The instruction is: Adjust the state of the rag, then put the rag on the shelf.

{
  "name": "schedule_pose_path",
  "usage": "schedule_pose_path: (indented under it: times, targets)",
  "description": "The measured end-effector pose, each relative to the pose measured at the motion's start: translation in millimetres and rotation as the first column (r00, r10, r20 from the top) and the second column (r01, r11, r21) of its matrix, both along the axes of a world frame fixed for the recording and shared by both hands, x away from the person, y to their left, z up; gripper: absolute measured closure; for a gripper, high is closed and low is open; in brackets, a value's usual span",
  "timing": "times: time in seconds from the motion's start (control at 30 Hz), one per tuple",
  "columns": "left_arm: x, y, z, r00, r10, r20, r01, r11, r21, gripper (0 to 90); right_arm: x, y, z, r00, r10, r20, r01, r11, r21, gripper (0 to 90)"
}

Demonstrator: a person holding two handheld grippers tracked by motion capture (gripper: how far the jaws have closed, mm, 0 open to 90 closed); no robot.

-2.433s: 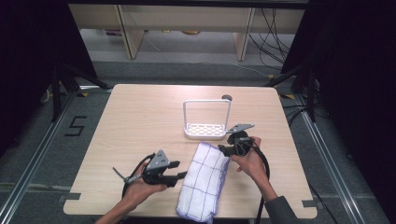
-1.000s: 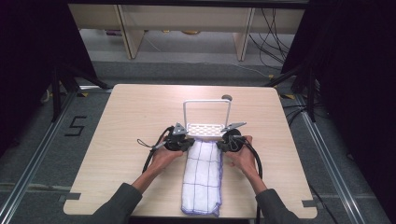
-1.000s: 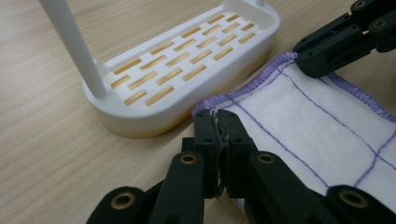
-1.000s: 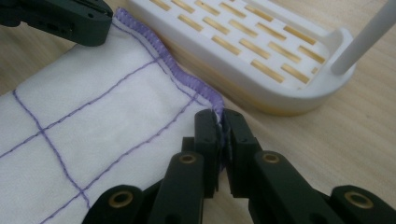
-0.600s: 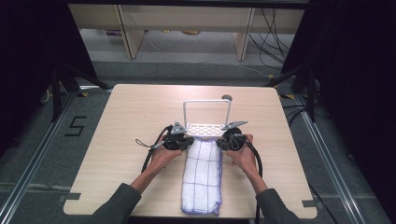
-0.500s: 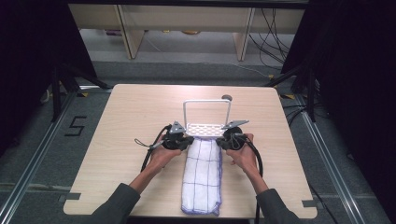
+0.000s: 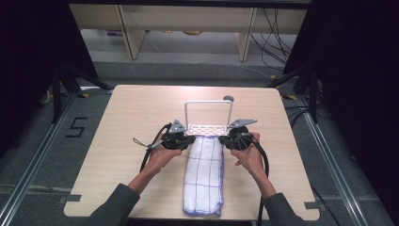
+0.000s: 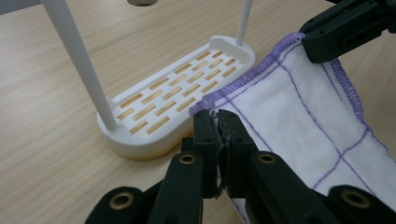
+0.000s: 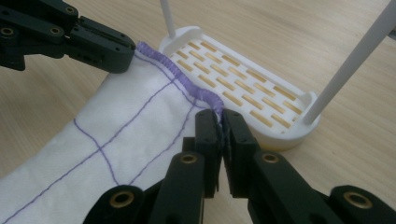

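Observation:
A folded white cloth (image 7: 204, 172) with purple grid lines and purple hem lies lengthwise on the wooden table (image 7: 117, 122). Its far end is lifted a little off the wood. My left gripper (image 7: 187, 140) is shut on the cloth's far left corner (image 8: 212, 108). My right gripper (image 7: 225, 141) is shut on the far right corner (image 9: 215, 103). A white rack (image 7: 207, 127) with a slotted base (image 8: 177, 100) and a tall wire hoop stands just beyond the held edge. In the left gripper view the other gripper (image 8: 348, 28) pinches the opposite corner.
The rack's two upright rods (image 9: 348, 65) rise right behind the cloth edge. A small dark round hole (image 7: 228, 99) sits in the table behind the rack. Bare wood lies on both sides of the cloth. Shelving and cables stand on the floor beyond the table.
Over the last second the cloth's far edge has risen slightly with the right gripper. Earlier, the left hand came up from the near left and the cloth was straightened.

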State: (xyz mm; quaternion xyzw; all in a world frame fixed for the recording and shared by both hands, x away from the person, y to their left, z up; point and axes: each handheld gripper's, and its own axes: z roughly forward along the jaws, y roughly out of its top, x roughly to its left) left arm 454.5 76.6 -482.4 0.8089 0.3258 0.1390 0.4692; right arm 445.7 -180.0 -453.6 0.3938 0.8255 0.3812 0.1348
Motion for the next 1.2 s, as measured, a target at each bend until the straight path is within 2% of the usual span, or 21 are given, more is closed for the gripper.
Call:
schedule_pose_path:
  times: [0.03,0.1,0.13,0.2,0.33,0.43,0.5,0.53,0.57,0.73,0.77,0.8,0.83,0.93,0.97,1.0,1.03,1.07,1.1,1.13,1.2]
  targets:
    - [-0.8,0.4,1.4,1.0,0.0,0.005,0.0,1.0,-0.006,85.9,0.4,-1.2,1.1,0.9997,0.023,0.013,-0.023,1.0,-0.011,85.8]
    - [-1.5,1.7,5.1,1.0,-0.002,0.005,0.002,0.9998,-0.02,85.9,-1.9,0.9,4.0,0.9998,0.019,0.005,-0.019,1.0,0.015,85.8]
    - [-2.2,1.8,7.2,1.0,0.003,0.006,-0.003,0.9997,-0.026,85.9,-1.8,0.0,6.0,0.9994,0.028,0.019,-0.028,1.0,0.001,85.8]
    - [-2.4,1.6,11.0,0.9999,-0.002,0.016,0.003,0.9995,-0.031,85.9,-3.0,1.2,10.4,0.9995,0.026,0.021,-0.026,1.0,0.016,85.8]
    - [-4.3,1.0,15.0,0.9996,-0.004,0.026,0.005,0.9994,-0.033,85.9,-3.9,1.0,15.9,0.9975,0.047,0.052,-0.048,0.999,0.013,85.8]
    - [-5.1,1.8,17.2,0.9997,-0.001,0.026,0.002,0.9989,-0.046,85.8,-6.2,-0.3,18.1,0.9985,0.034,0.042,-0.035,0.999,0.021,85.8]
    - [-6.2,2.1,19.6,0.9995,-0.002,0.032,0.004,0.9987,-0.05,85.9,-7.1,-1.3,18.5,0.9979,0.036,0.054,-0.037,0.999,0.019,85.7]
    - [-6.3,2.2,20.8,0.9995,-0.01,0.032,0.011,0.9985,-0.053,85.9,-9.3,-0.1,18.8,0.9986,0.023,0.047,-0.025,0.999,0.034,85.7]
    - [-7.0,2.3,22.0,0.9993,-0.005,0.038,0.007,0.9988,-0.049,85.9,-8.9,-1.4,20.1,0.9974,0.033,0.063,-0.035,0.999,0.027,85.8]
    - [-9.0,2.9,27.2,0.9989,-0.012,0.045,0.015,0.9983,-0.056,85.9,-12.4,-0.4,26.3,0.9971,0.029,0.07,-0.032,0.998,0.044,85.8]
    - [-9.7,3.3,28.7,0.9987,-0.017,0.047,0.02,0.9977,-0.065,85.9,-12.9,-1.3,28.4,0.9975,0.036,0.061,-0.038,0.999,0.035,85.7]
    - [-10.5,3.9,30.9,0.9985,-0.019,0.051,0.022,0.9977,-0.063,85.9,-13.9,-0.3,28.8,0.9968,0.035,0.072,-0.038,0.999,0.038,85.8]
    - [-11.7,4.6,33.2,0.9984,-0.022,0.051,0.025,0.9974,-0.067,85.9,-15.7,-0.1,30.7,0.9977,0.034,0.059,-0.037,0.998,0.051,85.8]
    - [-15.8,6.1,41.9,0.9972,-0.036,0.066,0.041,0.9964,-0.074,86.0,-19.8,-2.4,36.4,0.9946,0.057,0.087,-0.061,0.997,0.053,85.8]
    - [-18.3,6.3,45.2,0.9969,-0.038,0.07,0.044,0.9956,-0.082,86.0,-23.0,-3.2,39.2,0.9947,0.058,0.085,-0.064,0.995,0.07,85.8]
    - [-20.7,6.5,48.8,0.9961,-0.049,0.074,0.056,0.9944,-0.09,86.0,-26.1,-3.4,41.9,0.9926,0.062,0.105,-0.069,0.995,0.07,85.8]
    - [-24.0,7.0,53.4,0.9953,-0.052,0.082,0.059,0.9947,-0.084,85.9,-30.1,-3.9,46.0,0.9924,0.06,0.107,-0.068,0.995,0.073,85.8]
    - [-27.2,7.2,57.8,0.9945,-0.053,0.09,0.061,0.9943,-0.087,85.9,-32.3,-5.2,50.3,0.9883,0.078,0.131,-0.087,0.994,0.068,85.8]
    - [-29.9,7.7,62.5,0.9932,-0.058,0.1,0.068,0.9935,-0.091,86.0,-37.8,-5.6,56.1,0.9913,0.064,0.115,-0.073,0.994,0.079,85.8]
    - [-32.6,8.3,67.3,0.9915,-0.065,0.112,0.076,0.9927,-0.094,85.9,-40.0,-7.4,61.3,0.9877,0.07,0.14,-0.08,0.994,0.074,85.7]
    - [-37.0,10.4,76.5,0.9879,-0.075,0.136,0.089,0.9912,-0.098,85.9,-46.4,-7.3,70.1,0.984,0.07,0.164,-0.087,0.992,0.096,85.8]
